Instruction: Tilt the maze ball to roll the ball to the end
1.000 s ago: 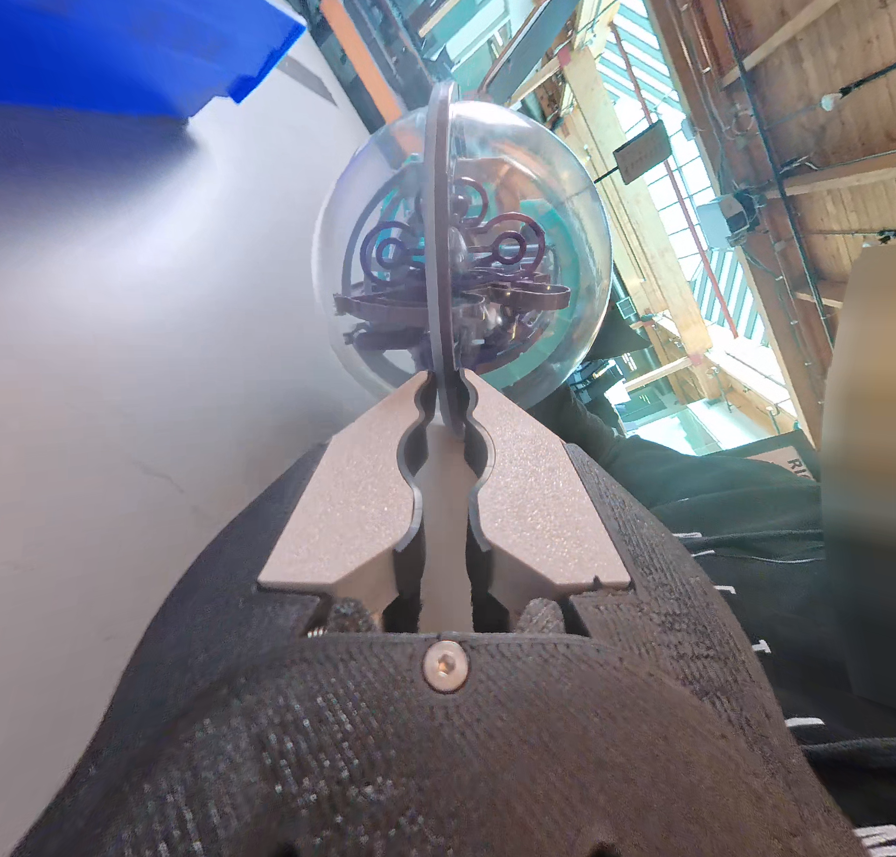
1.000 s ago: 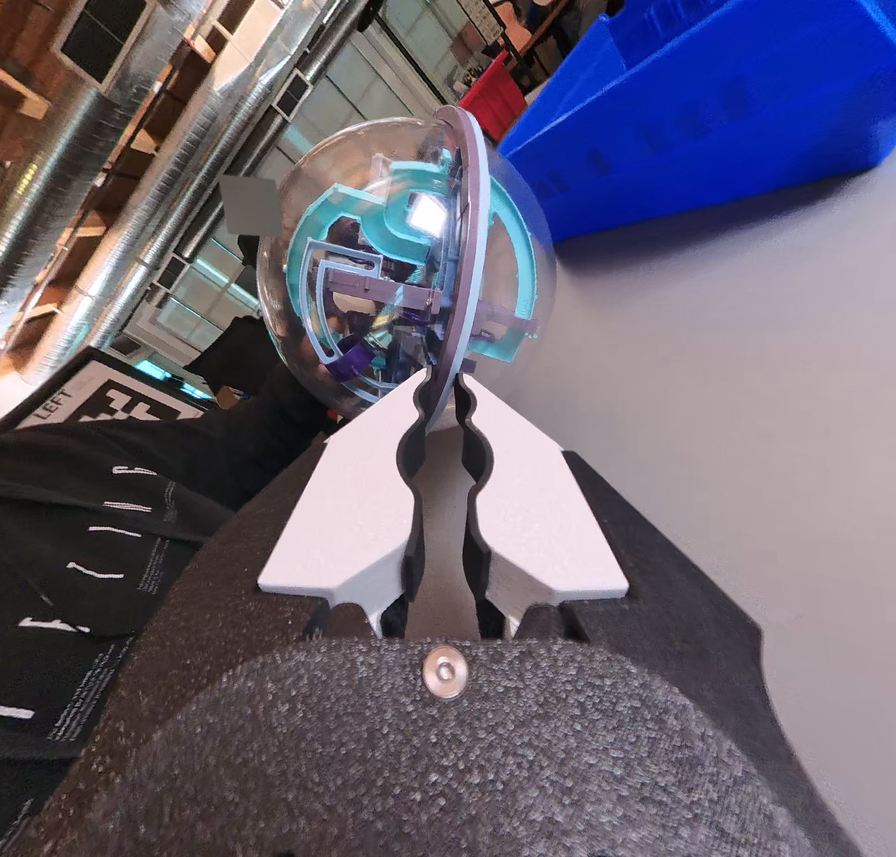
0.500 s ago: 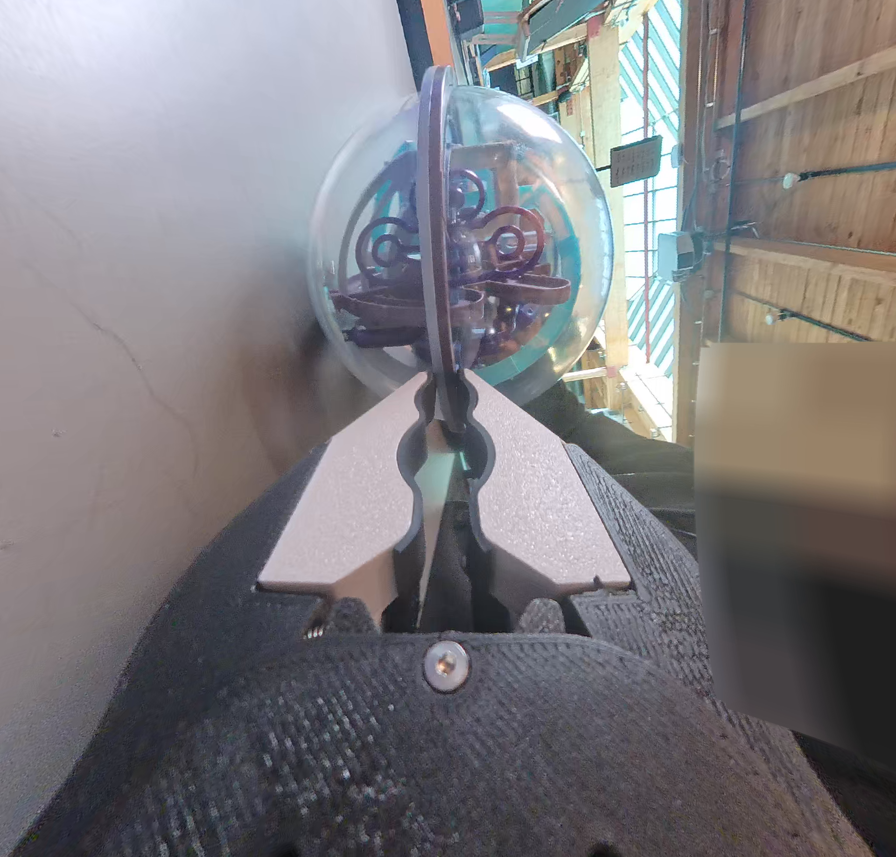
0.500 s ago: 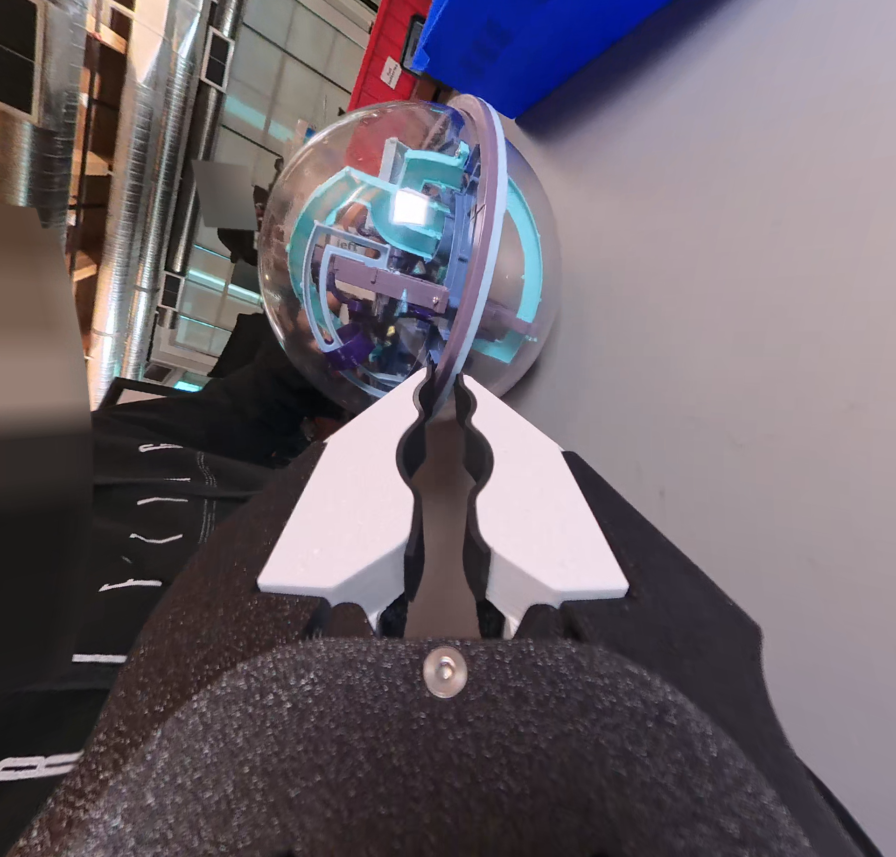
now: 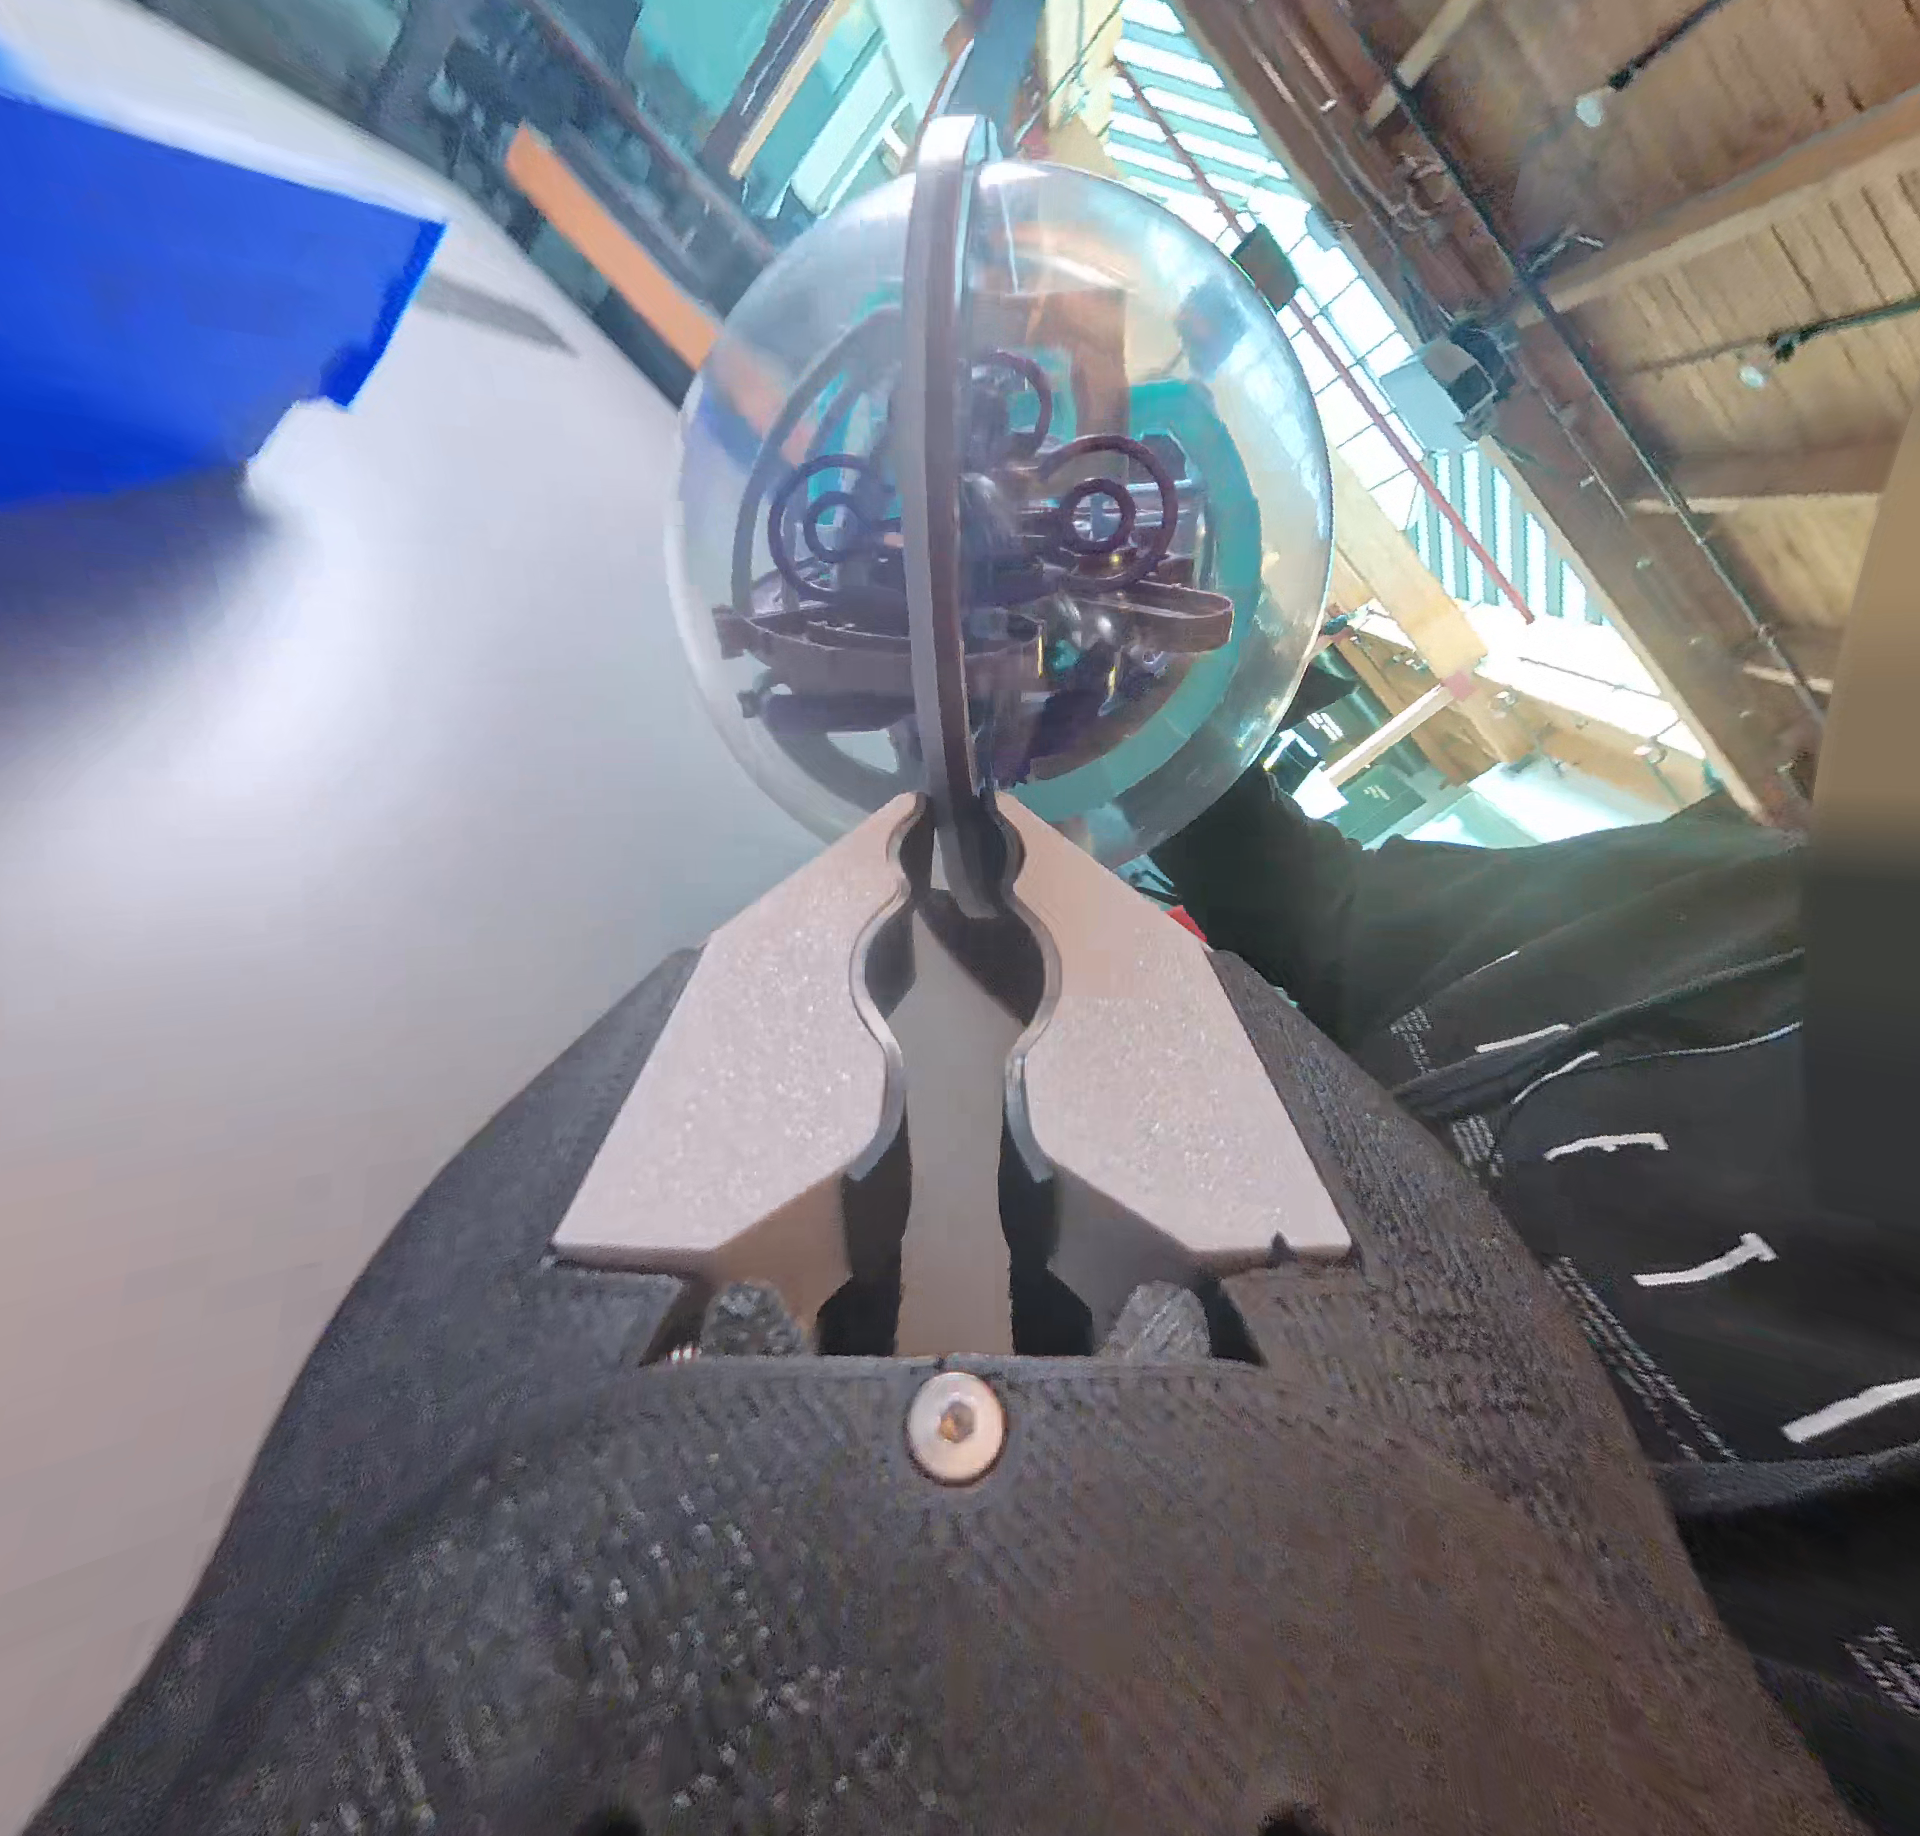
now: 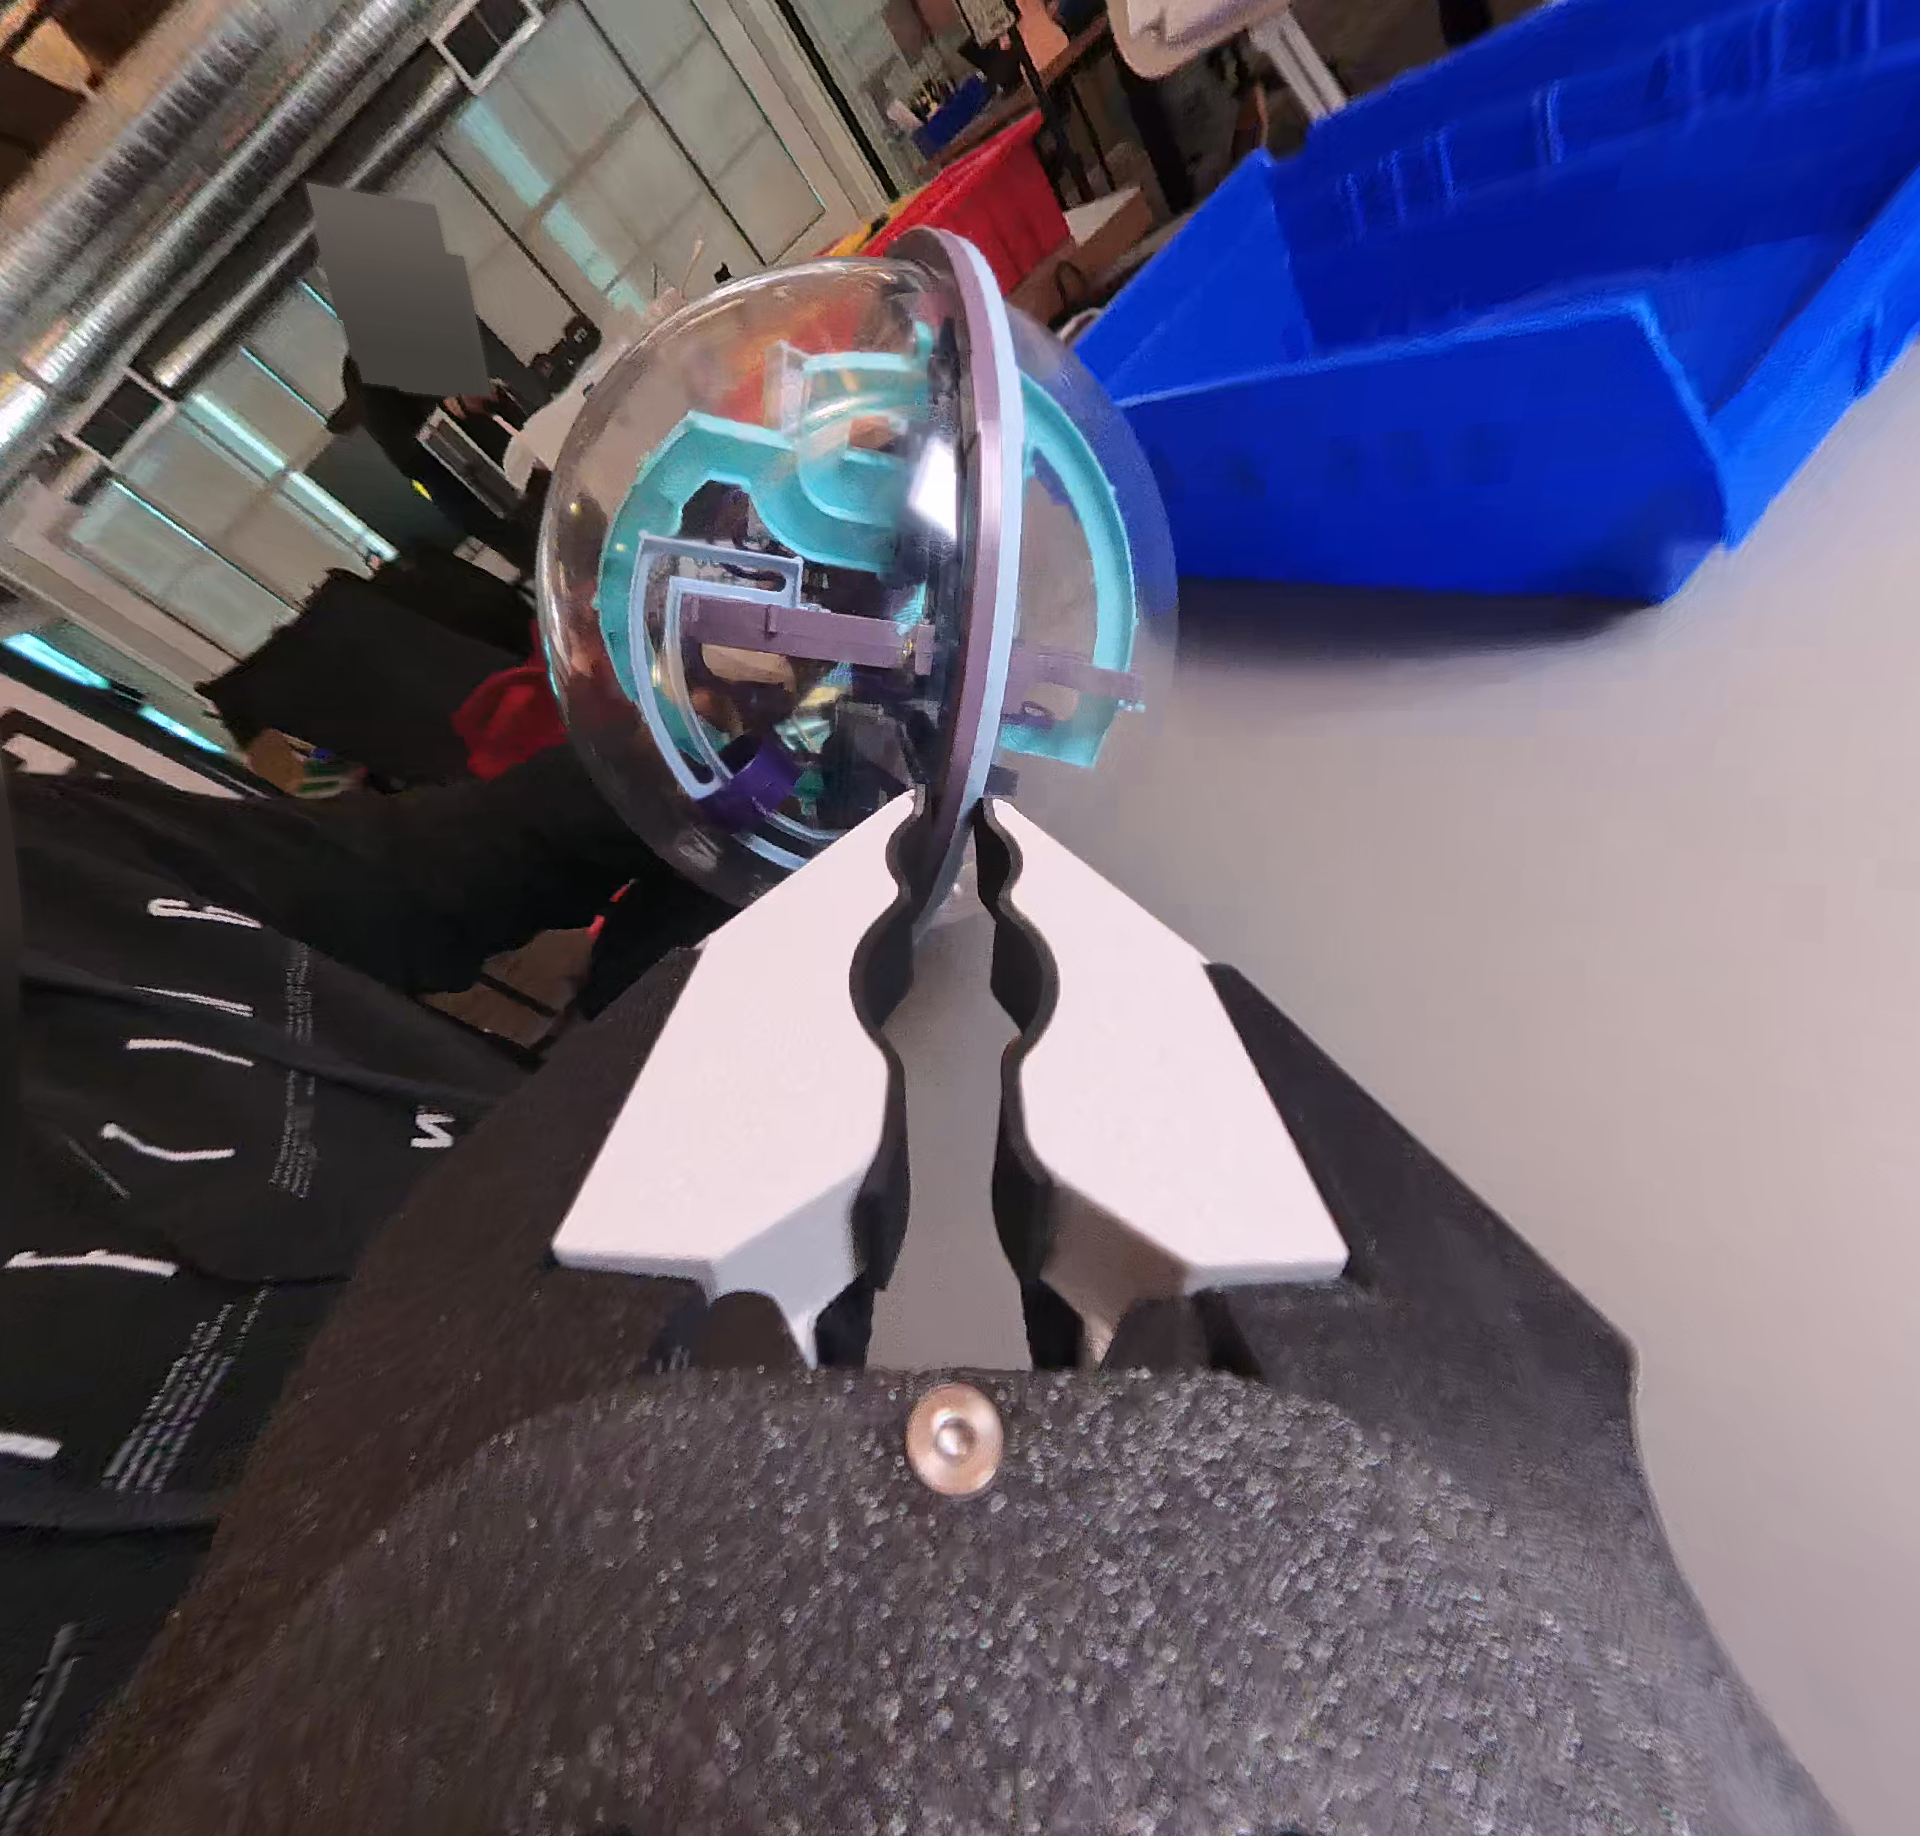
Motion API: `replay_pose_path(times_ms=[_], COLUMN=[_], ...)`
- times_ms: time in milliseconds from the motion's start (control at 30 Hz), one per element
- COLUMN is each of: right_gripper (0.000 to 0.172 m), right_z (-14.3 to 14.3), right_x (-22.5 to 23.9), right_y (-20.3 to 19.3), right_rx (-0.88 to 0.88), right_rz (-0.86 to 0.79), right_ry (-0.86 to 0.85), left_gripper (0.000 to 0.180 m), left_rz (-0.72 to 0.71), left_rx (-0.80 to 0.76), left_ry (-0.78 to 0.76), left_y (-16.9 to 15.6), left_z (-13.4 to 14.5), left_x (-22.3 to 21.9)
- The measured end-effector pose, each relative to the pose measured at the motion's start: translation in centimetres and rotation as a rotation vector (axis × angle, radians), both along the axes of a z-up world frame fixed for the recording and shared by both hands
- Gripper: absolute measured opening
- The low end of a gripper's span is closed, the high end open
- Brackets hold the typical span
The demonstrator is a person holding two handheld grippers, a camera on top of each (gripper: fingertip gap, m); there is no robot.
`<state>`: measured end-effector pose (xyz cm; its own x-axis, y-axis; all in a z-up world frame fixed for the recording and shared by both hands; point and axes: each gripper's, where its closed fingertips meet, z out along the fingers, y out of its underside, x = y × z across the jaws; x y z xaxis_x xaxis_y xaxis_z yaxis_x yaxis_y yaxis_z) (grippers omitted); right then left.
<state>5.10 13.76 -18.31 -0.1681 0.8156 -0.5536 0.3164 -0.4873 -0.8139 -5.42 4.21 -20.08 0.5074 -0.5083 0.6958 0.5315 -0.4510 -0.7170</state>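
— Two grippers, one ball! See the left gripper point(image 5: 956, 851)? Its fingers point(image 5: 821, 903) are nearly shut, pinching the thin rim point(image 5: 940, 498) of the maze ball point(image 5: 997, 498).

— And the right gripper point(image 6: 951, 820)?

— Same thing. Its white fingers point(image 6: 1081, 913) squeeze that rim point(image 6: 987, 539) from the other side. So the clear ball is up in the air between them, over the grey table point(image 6: 1507, 903).

— What's inside it?

— Teal tracks point(image 6: 831, 477), purple bits and dark curly loops point(image 5: 831, 519). I can't spot the little ball in there.

— And behind?

— Blue bins point(image 6: 1558, 352) sit on the table, past the ball. Farther off are big windows point(image 6: 582, 176) and a wooden ceiling point(image 5: 1558, 124).
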Motion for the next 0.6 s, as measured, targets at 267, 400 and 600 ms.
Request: replay_pose_path(times_ms=[267, 400, 600], right_gripper=[0.006, 0.006, 0.006], right_z=[5.9, 8.3, 11.9], right_x=[0.2, 0.6, 1.5], right_y=[0.3, 0.0, -1.0], right_rx=[0.245, 0.319, 0.475], right_rz=[-0.017, -0.023, -0.039], right_ry=[0.124, 0.180, 0.295], left_gripper=[0.006, 0.006, 0.007], left_rz=[0.046, 0.065, 0.109], left_rx=[0.256, 0.364, 0.548], left_ry=[0.158, 0.216, 0.384], left_y=[0.5, 0.4, -0.2], left_z=[4.4, 6.8, 10.6], left_x=[0.3, 0.4, 1.0])
